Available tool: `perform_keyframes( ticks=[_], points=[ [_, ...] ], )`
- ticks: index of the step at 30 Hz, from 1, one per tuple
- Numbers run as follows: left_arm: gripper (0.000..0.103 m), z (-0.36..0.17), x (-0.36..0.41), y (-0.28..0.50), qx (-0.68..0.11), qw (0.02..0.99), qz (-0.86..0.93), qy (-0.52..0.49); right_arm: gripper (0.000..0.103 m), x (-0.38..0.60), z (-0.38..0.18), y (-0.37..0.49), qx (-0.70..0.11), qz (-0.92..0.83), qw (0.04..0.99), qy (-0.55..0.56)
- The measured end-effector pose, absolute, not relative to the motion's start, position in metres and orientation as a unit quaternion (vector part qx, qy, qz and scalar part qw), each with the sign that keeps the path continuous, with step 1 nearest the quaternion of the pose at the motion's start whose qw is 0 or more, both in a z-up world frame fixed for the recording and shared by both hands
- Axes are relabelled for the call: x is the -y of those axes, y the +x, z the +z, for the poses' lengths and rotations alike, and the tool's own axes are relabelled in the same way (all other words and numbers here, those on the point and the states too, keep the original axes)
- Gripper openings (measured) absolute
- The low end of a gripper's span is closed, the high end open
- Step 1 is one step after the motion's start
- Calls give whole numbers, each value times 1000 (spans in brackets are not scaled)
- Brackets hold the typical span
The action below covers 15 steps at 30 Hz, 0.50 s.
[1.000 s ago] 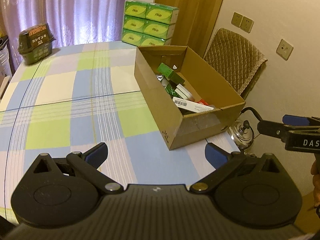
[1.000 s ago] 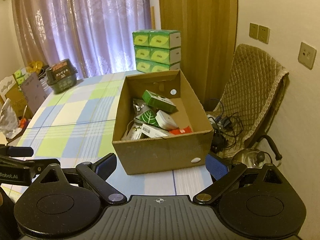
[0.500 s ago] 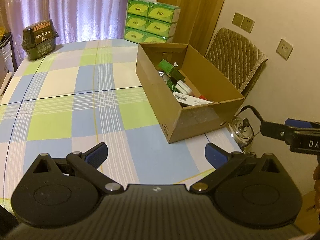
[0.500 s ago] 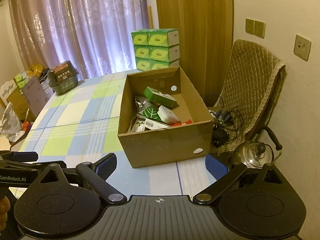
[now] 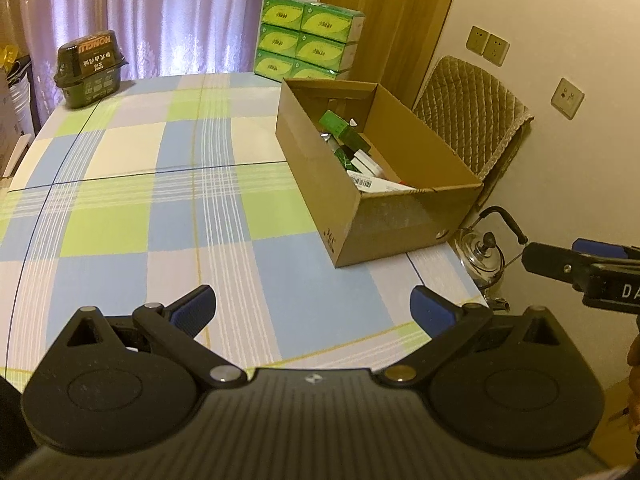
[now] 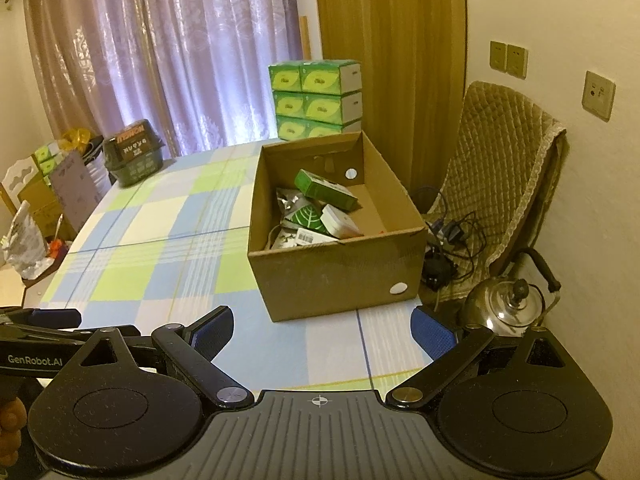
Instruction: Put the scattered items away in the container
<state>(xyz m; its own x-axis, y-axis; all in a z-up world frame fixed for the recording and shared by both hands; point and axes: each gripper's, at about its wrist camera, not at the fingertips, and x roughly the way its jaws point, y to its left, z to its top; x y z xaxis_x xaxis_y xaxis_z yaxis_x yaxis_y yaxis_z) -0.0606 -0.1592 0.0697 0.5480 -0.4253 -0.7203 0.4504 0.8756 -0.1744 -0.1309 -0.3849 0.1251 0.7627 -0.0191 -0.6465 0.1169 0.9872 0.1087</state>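
An open cardboard box (image 5: 404,216) (image 6: 336,276) stands on the right side of the checked tablecloth (image 5: 160,184) (image 6: 160,240). Inside lie a green carton (image 6: 325,189), a leaf-print packet (image 6: 308,218), a white box (image 6: 339,221) and a barcoded pack (image 5: 366,182). My left gripper (image 5: 313,307) hovers open and empty above the near table edge, well short of the box. My right gripper (image 6: 322,330) is open and empty too, in front of the box's near wall. Each gripper shows at the edge of the other's view.
Stacked green tissue boxes (image 5: 308,40) (image 6: 318,98) stand behind the box. A dark tub (image 5: 90,68) (image 6: 134,156) sits at the far left corner. Off the table's right edge are a padded chair (image 6: 504,184), tangled cables (image 6: 448,240) and a steel kettle (image 6: 508,304).
Both grippers have drawn back and up from the box, so it looks smaller and farther. Nothing was grasped or let go; the jaws stay wide apart.
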Motion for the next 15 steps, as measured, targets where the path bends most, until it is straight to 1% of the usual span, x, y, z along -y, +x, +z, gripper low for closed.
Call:
perform_keyframes(
  ticks=[15],
  points=[
    [102, 62, 150, -83, -408, 878, -249, 7, 100, 375, 124, -154, -335, -36, 939, 68]
  ],
)
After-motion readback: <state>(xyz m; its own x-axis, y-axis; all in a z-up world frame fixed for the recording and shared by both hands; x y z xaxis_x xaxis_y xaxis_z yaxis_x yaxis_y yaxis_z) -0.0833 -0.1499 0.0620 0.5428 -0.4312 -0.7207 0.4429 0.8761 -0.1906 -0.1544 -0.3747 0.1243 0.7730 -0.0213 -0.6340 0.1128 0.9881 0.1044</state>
